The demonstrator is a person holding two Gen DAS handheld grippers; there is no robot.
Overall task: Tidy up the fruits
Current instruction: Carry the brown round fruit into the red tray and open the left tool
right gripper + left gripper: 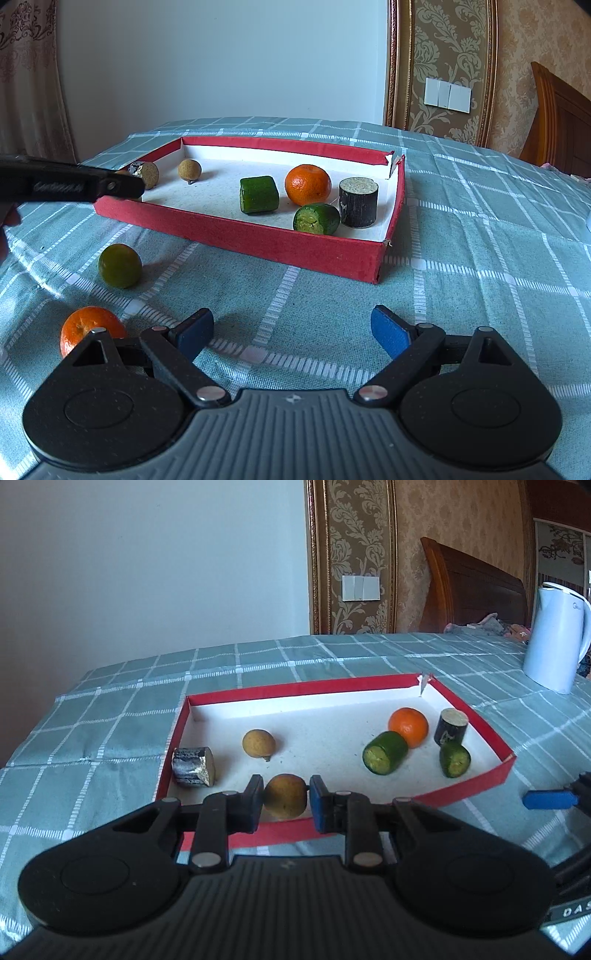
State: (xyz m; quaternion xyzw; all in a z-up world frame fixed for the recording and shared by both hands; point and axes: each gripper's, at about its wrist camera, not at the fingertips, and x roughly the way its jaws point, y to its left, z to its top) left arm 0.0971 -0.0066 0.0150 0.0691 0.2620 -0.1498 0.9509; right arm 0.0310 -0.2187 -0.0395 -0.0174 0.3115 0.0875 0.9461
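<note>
Left tongs point(284, 797) clamped on a brown fruit point(285, 795), held over the red tray's point(495, 771) near edge, likely for dropping inside, while right tongs point(291, 332) wait wide open, empty, near loose orange point(79, 326) on the desk point(461, 258).

We are seeing the middle of the red tray's point(236, 236) white floor lying bare between a brown fruit point(189, 170) and dark cylinder point(144, 174) at its left end and two green pieces point(258, 195), an orange point(308, 184) and a black cylinder point(358, 202) crowding its right end. The left tongs point(284, 797), gripping a brown fruit point(285, 796), are sitting over the near wall at that left end. In front of the open right tongs point(291, 332) the checked worktop point(461, 258) is staying clear up to the tray wall, while a green fruit point(119, 266) and an orange point(79, 326) are blocking the near left and a white kettle point(554, 638) is standing off to the far right.
</note>
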